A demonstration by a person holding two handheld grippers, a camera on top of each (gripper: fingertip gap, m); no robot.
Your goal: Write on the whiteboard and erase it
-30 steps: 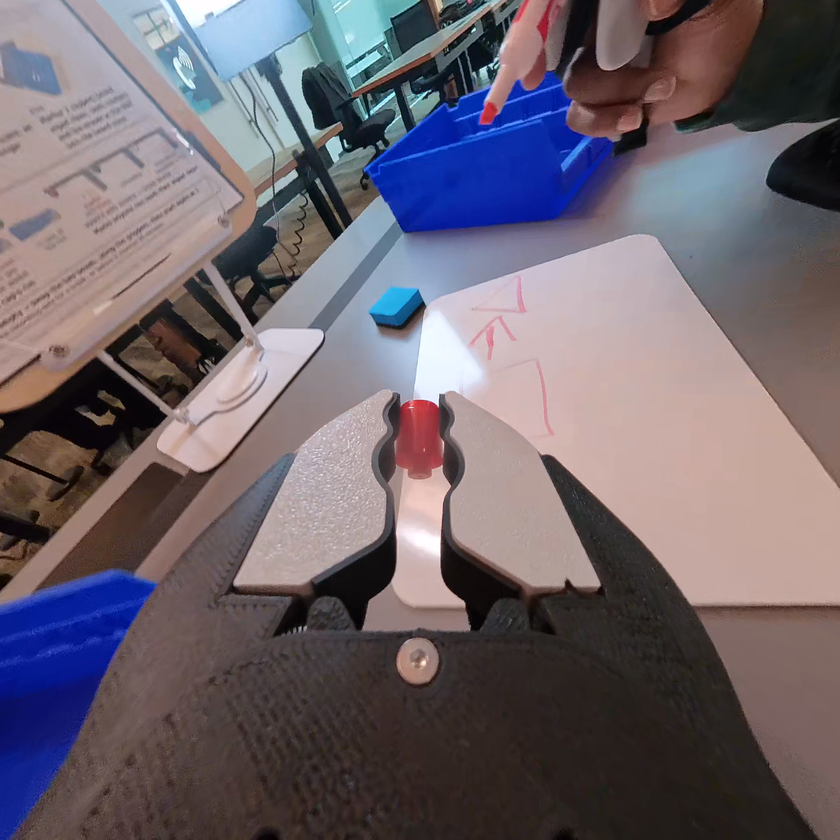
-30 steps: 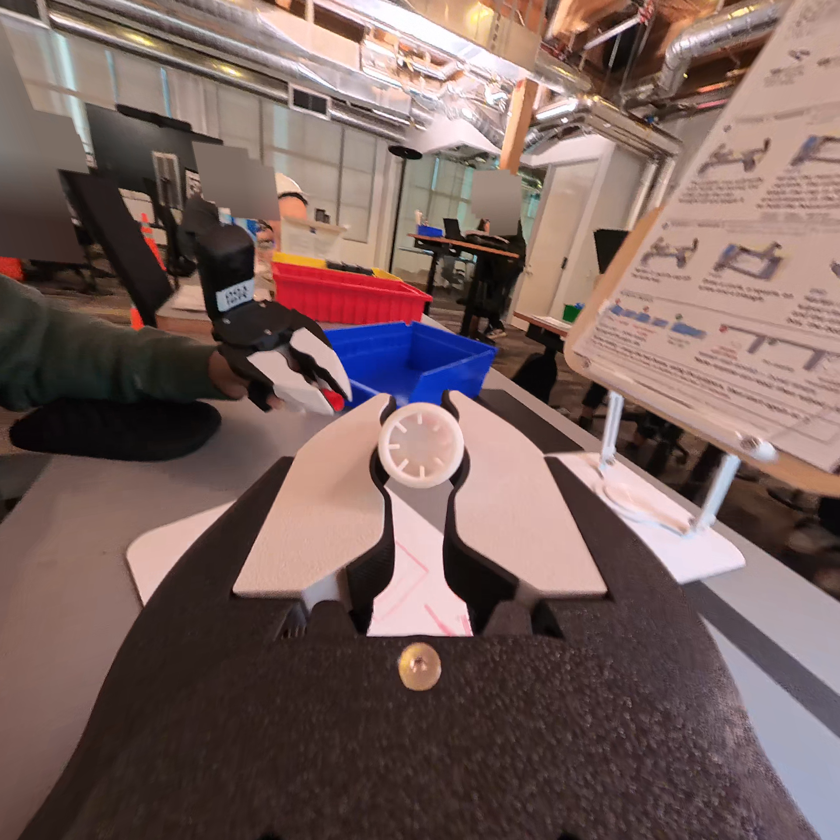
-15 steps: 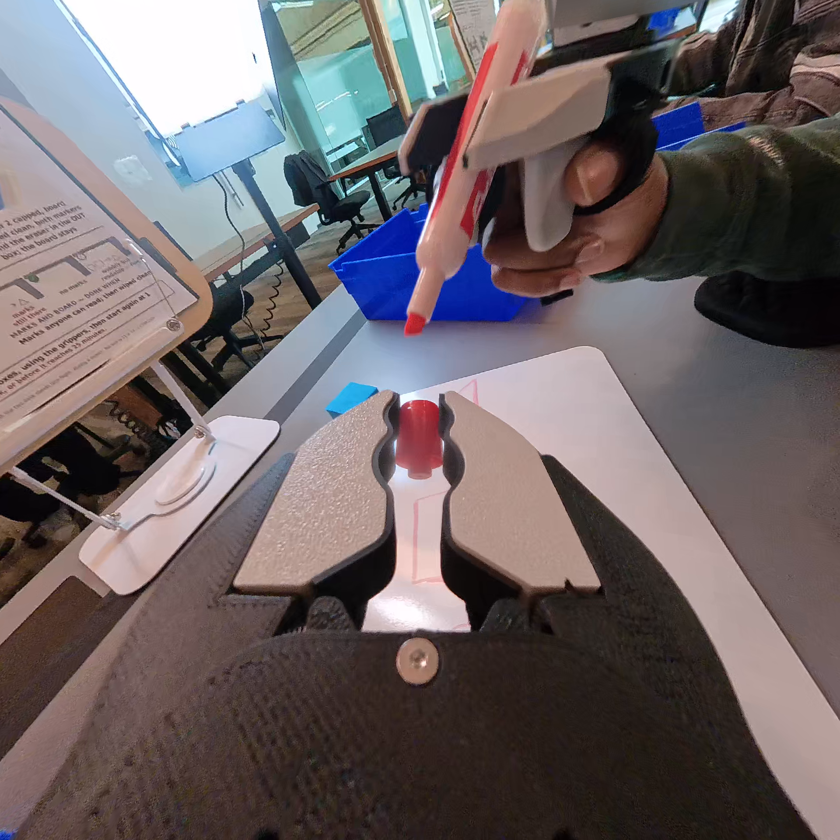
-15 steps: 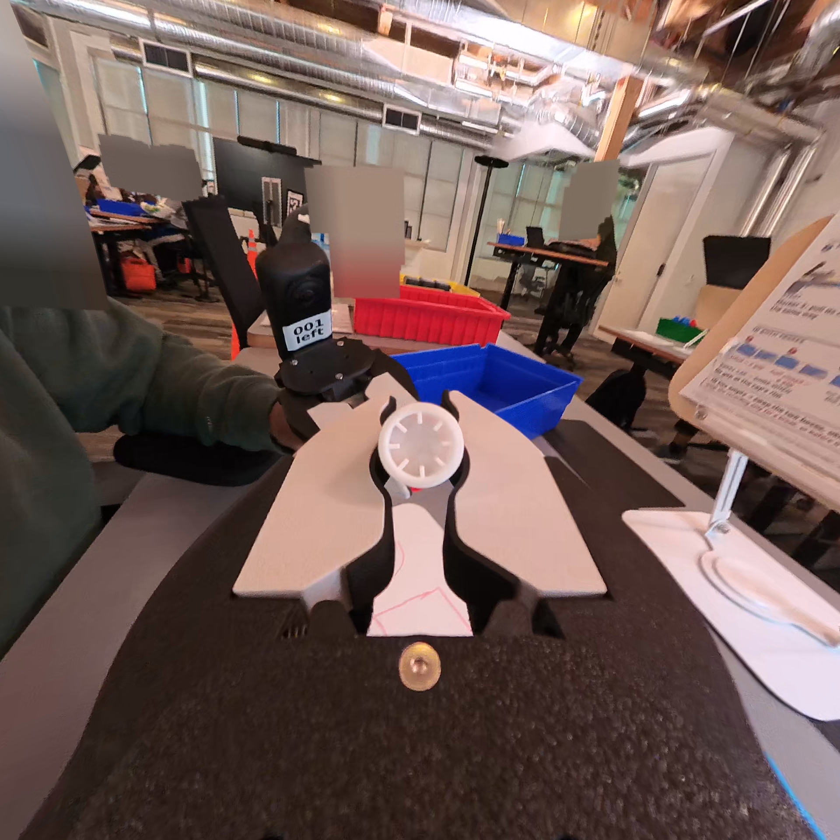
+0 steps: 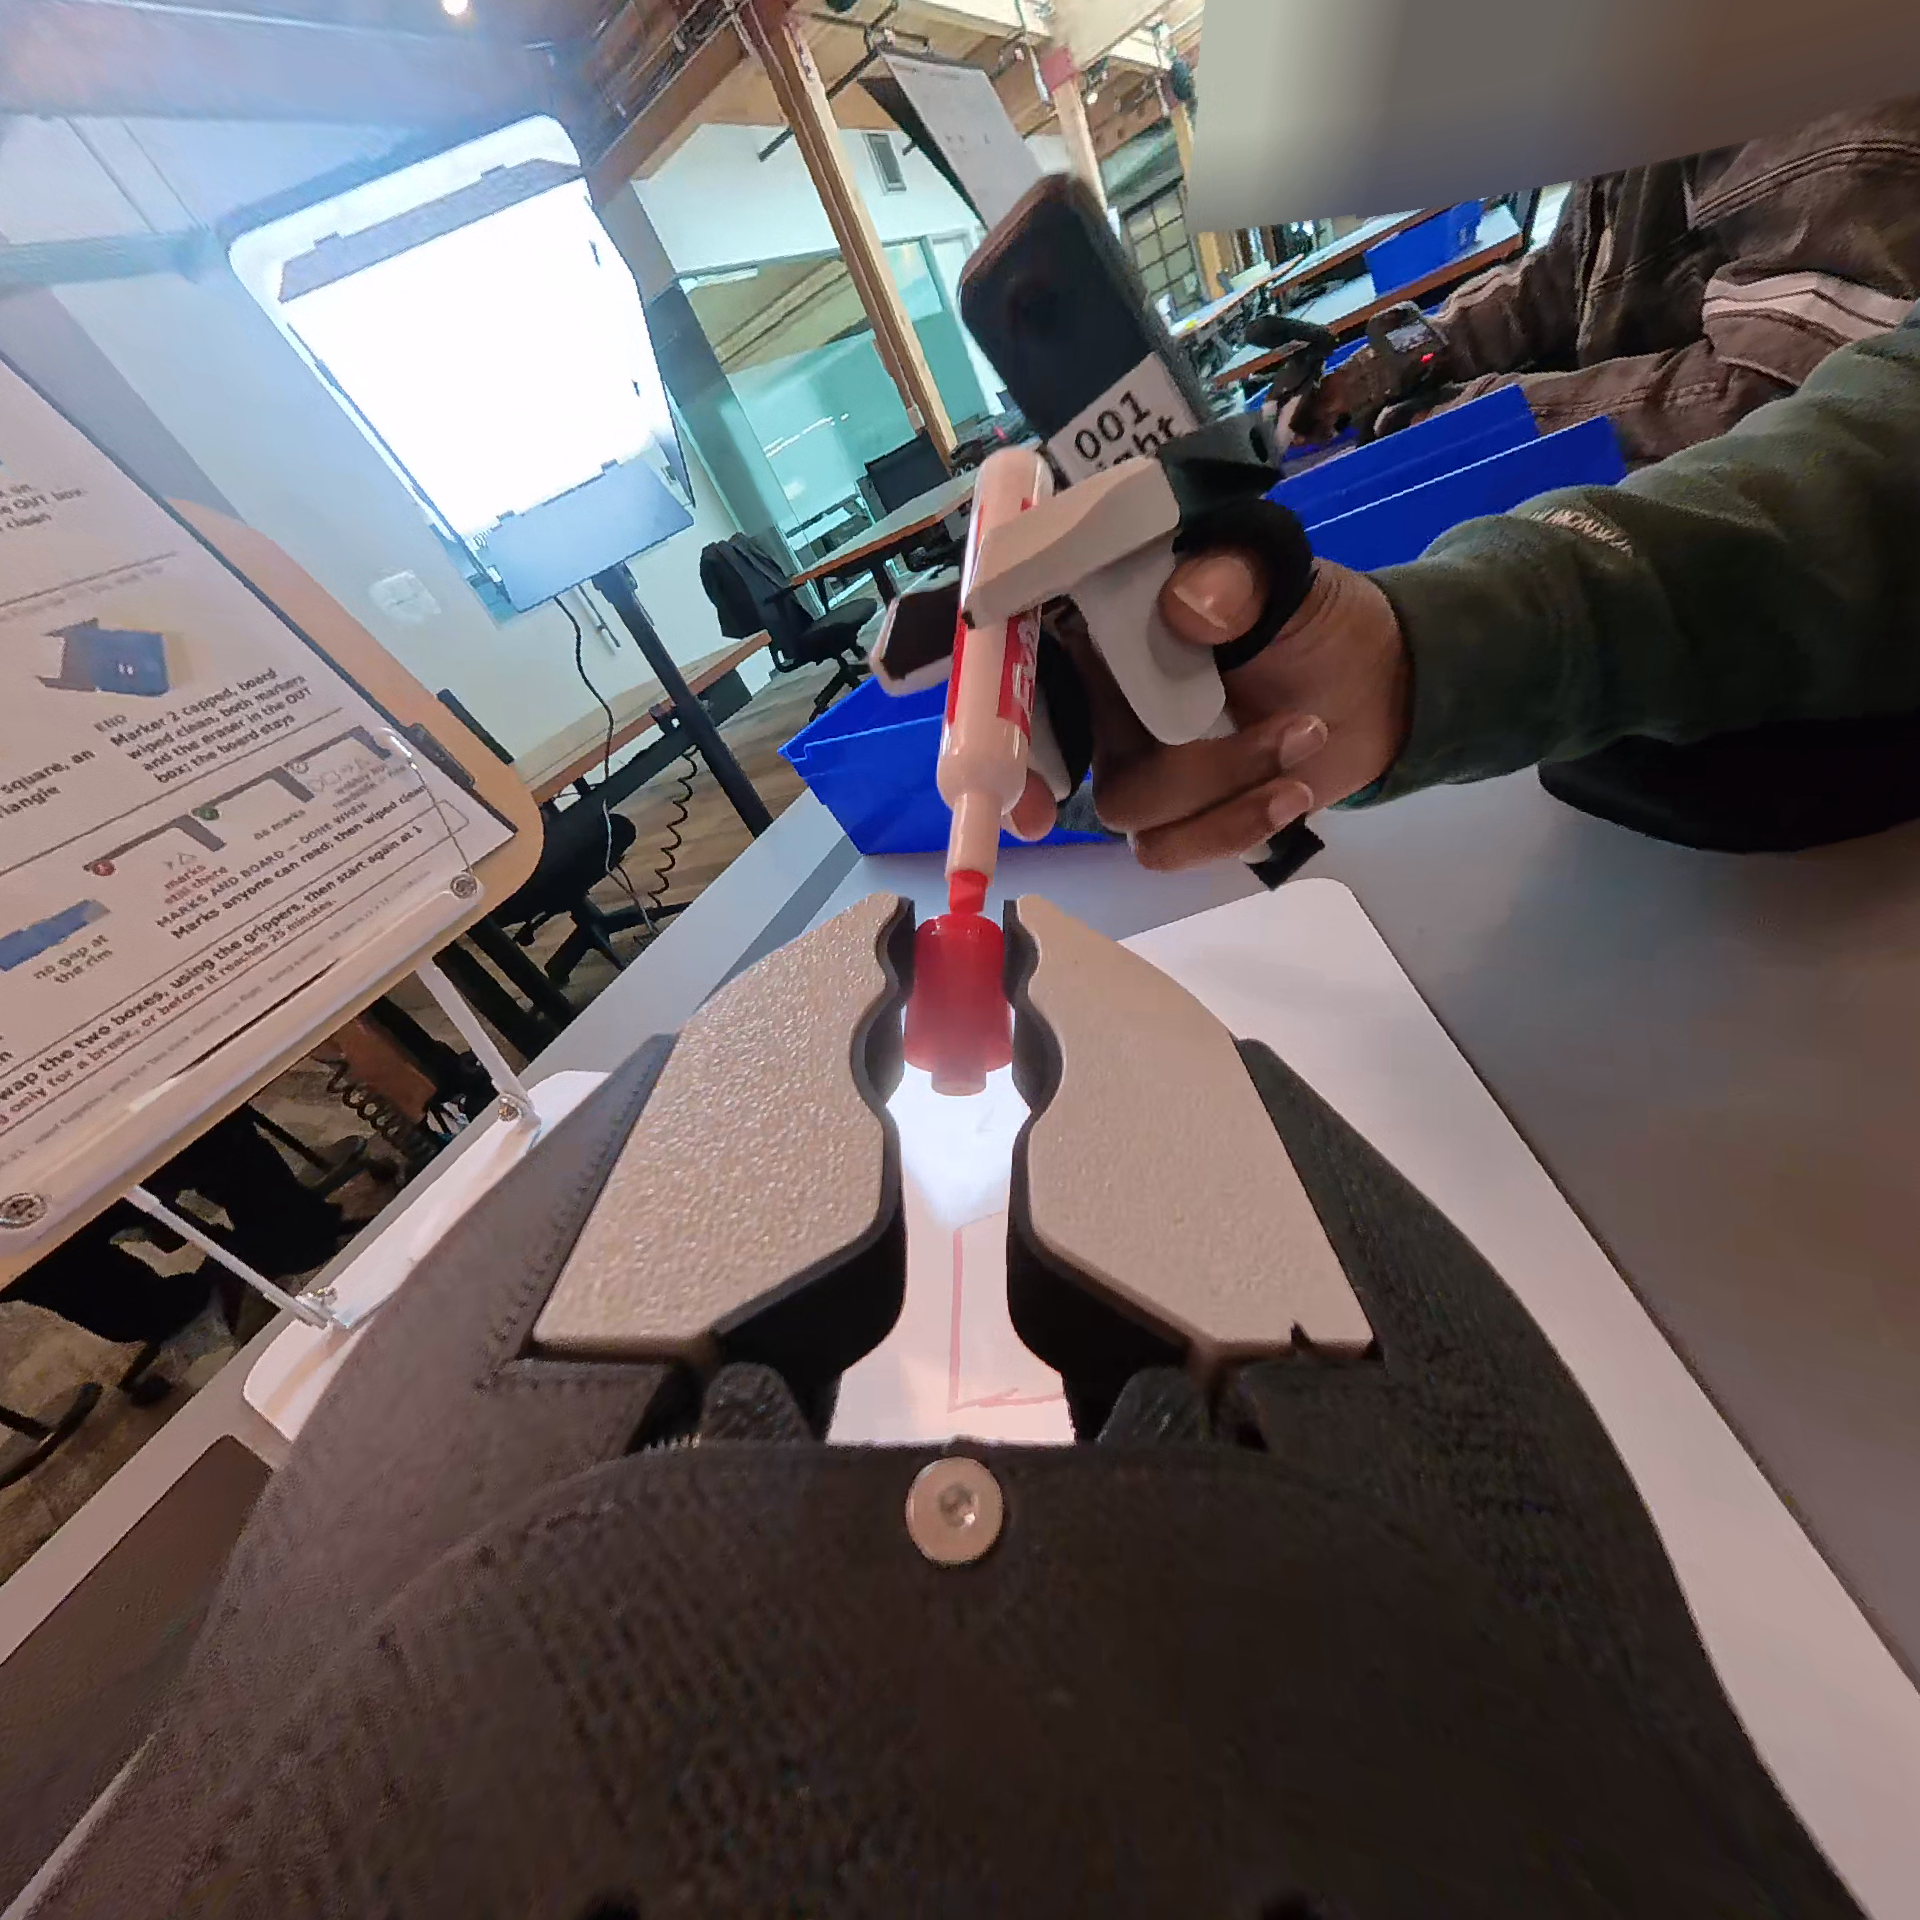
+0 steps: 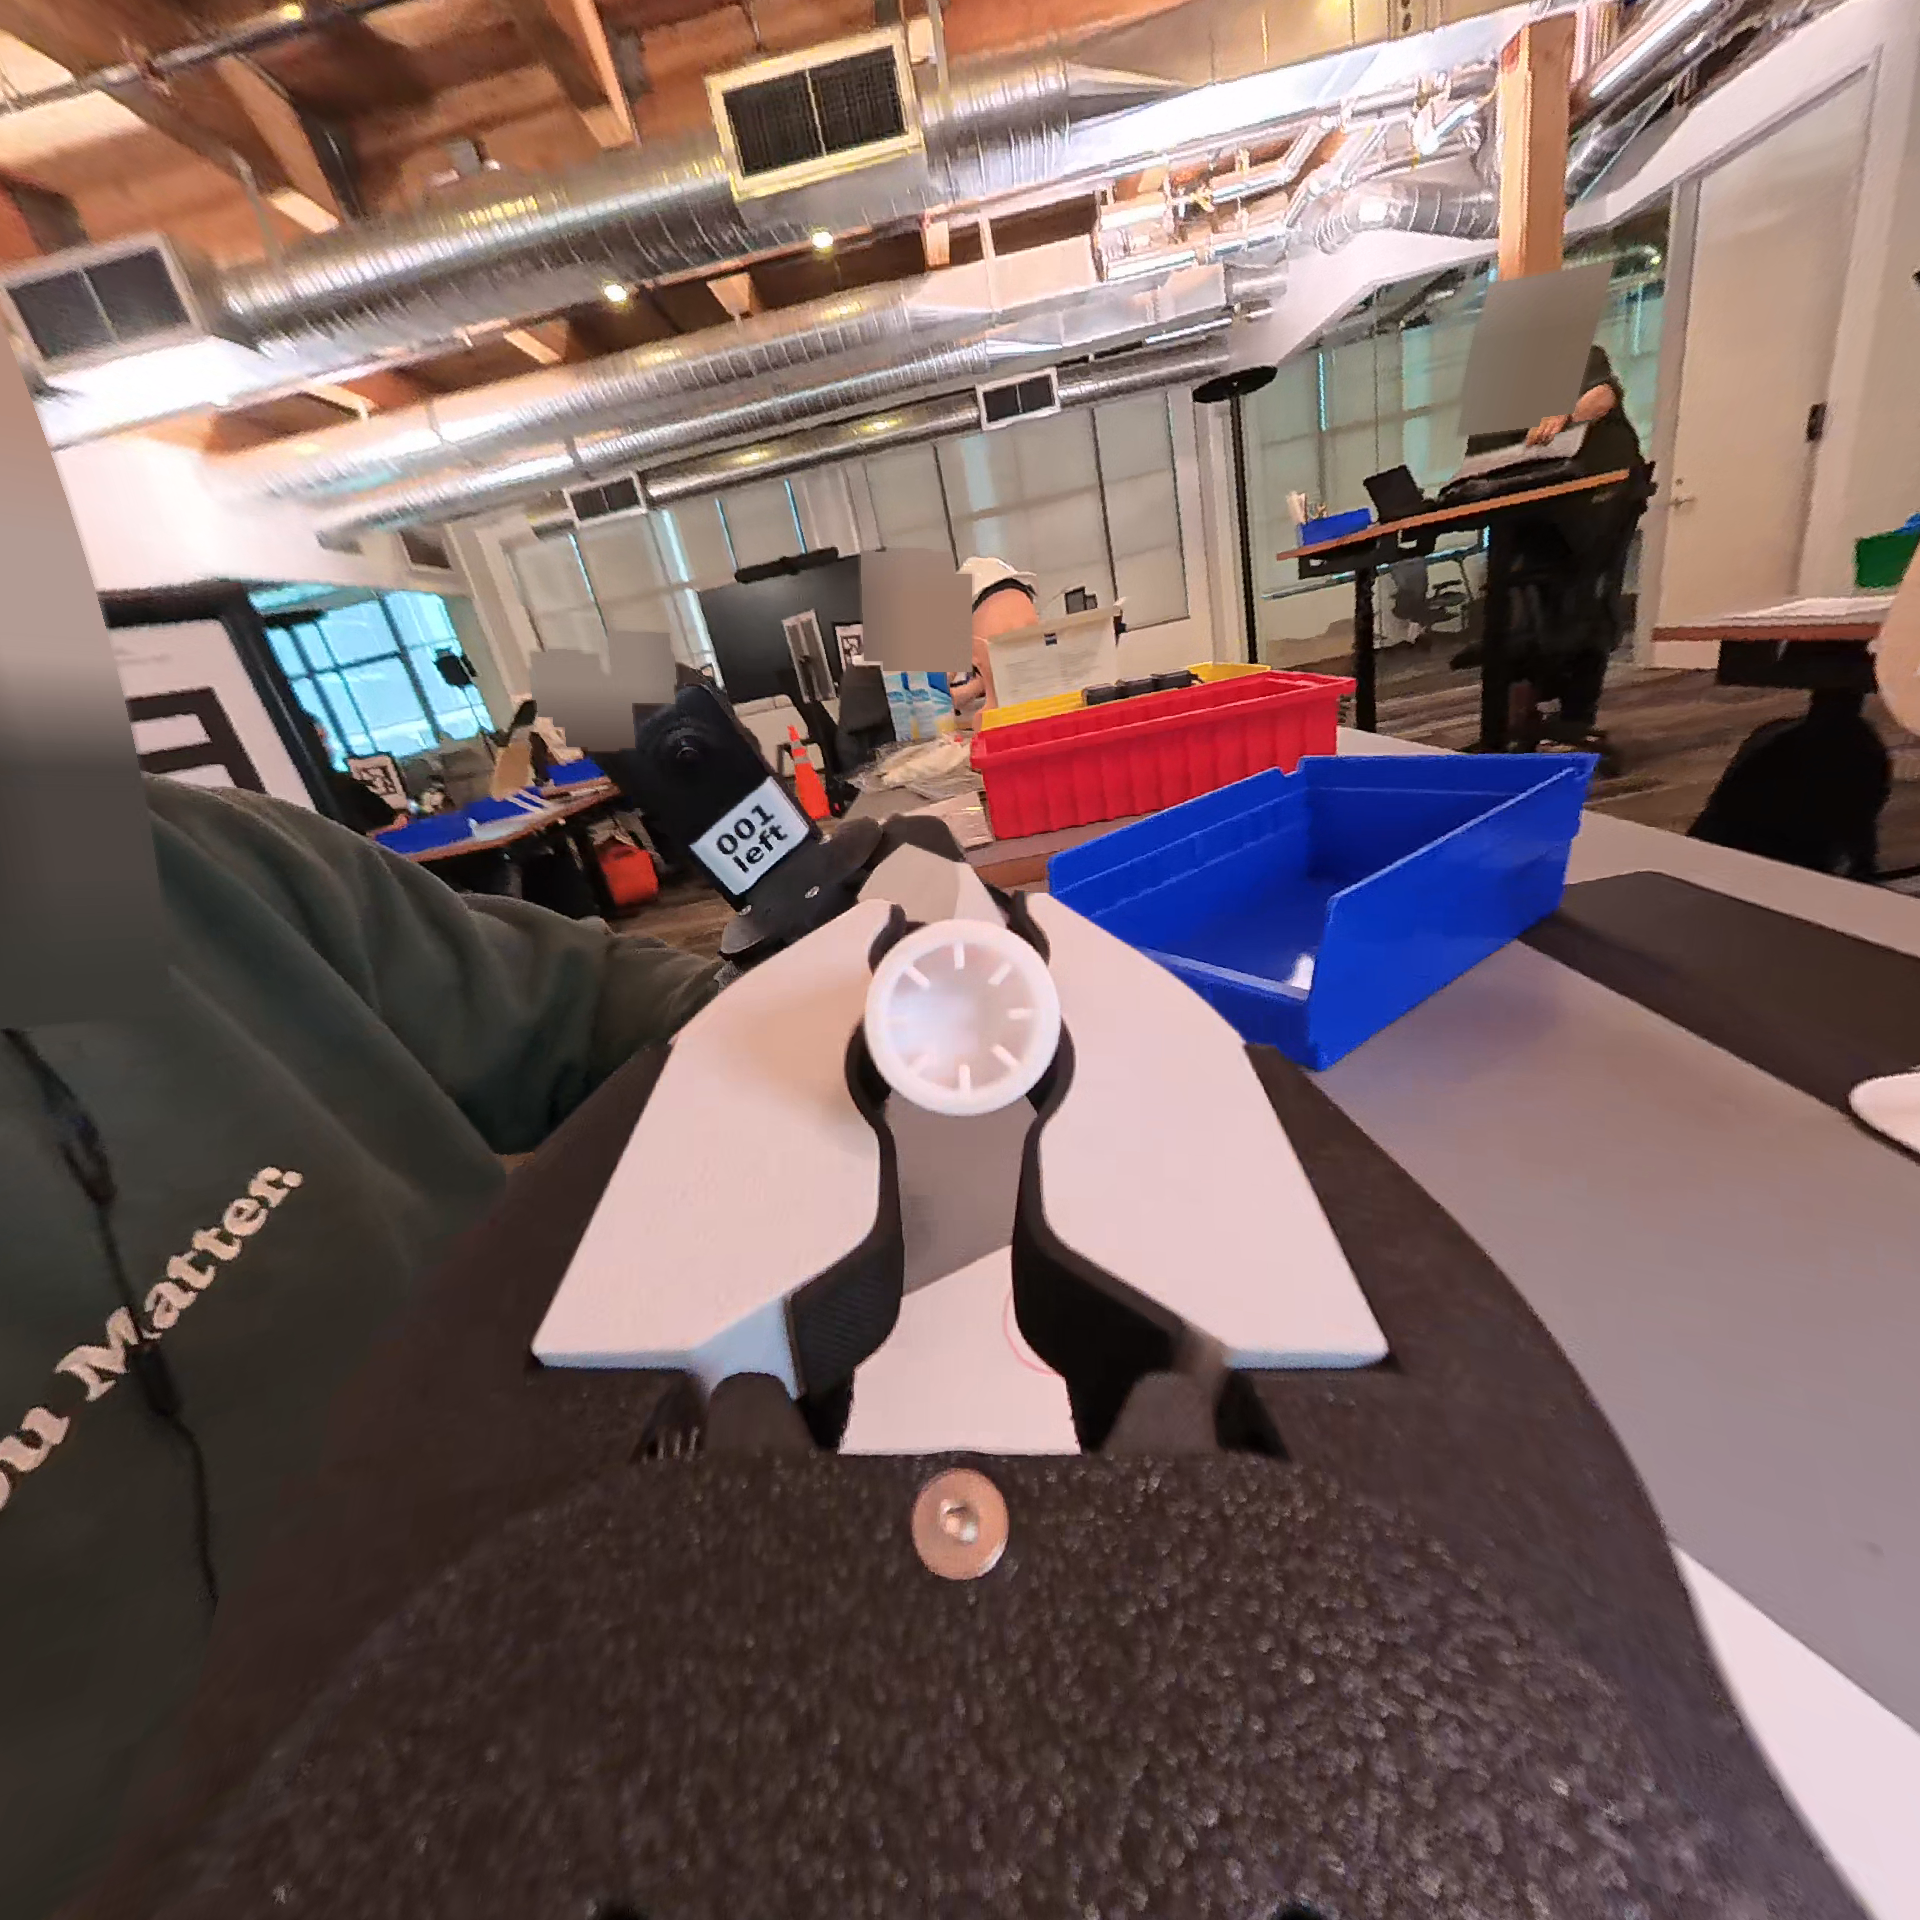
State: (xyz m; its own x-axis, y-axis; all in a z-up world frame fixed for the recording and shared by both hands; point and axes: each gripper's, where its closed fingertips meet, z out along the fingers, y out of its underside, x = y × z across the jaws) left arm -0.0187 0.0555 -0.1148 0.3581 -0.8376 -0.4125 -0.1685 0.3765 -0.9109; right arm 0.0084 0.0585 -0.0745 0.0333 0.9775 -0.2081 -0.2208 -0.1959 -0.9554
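My left gripper (image 5: 956,935) is shut on a red marker cap (image 5: 956,1003), held above the white whiteboard (image 5: 1351,1091), which bears faint red lines. My right gripper (image 5: 997,592) shows in the left wrist view, shut on a white and red marker (image 5: 987,686). The marker's red tip points down and sits just at the cap's opening. In the right wrist view my right gripper (image 6: 961,935) grips the marker, and I see its white back end (image 6: 961,1018). The left gripper (image 6: 831,883) lies just behind it. The whiteboard (image 6: 956,1382) shows between the fingers.
A blue bin (image 5: 883,769) stands beyond the board; it also shows in the right wrist view (image 6: 1351,914). A sign on a white stand (image 5: 208,779) is on the left. A red bin (image 6: 1153,758) sits farther back. A person's green sleeve (image 5: 1662,644) rests on the grey table (image 5: 1662,1039).
The right gripper has brought the marker down and toward the left gripper, so its tip now meets the cap. Both grippers have tilted upward; the blue eraser is out of view.
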